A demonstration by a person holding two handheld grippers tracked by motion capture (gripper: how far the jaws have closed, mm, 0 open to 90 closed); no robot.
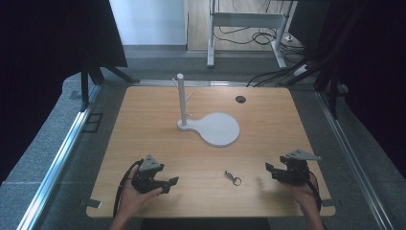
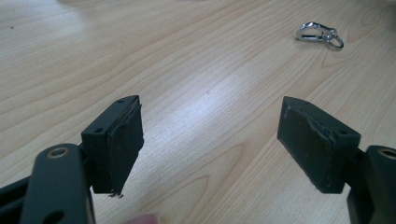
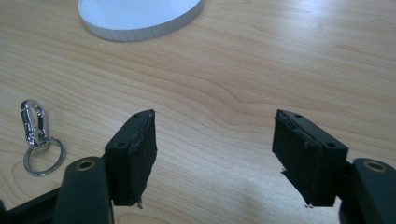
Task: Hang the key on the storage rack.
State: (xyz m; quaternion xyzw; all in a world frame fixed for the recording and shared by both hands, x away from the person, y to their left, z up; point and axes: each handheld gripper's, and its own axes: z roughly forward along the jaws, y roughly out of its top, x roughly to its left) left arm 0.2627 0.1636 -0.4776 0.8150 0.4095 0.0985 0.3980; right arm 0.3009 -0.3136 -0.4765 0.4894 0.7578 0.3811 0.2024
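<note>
A: Where's each gripper in the high view?

B: I see my left gripper (image 1: pixel 167 184) at lower left and my right gripper (image 1: pixel 272 171) at lower right, both low over the desk (image 1: pixel 143 124), the key clip (image 1: pixel 232 177) lying between them, the white stand (image 1: pixel 210 125) above.

A: Left gripper view?

B: Jaws spread wide, nothing between; the clip (image 2: pixel 320 35) lies upper right.

A: Right gripper view?

B: Jaws wide apart, empty; the clip (image 3: pixel 36 135) sits at the left edge, stand base (image 3: pixel 140 18) at top.

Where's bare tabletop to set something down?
Free: the whole left side of the table beside the white stand, the right side past the black grommet hole, and the strip between stand and key clip. Tighter: near edge, where left gripper, clip and right gripper sit.
</note>
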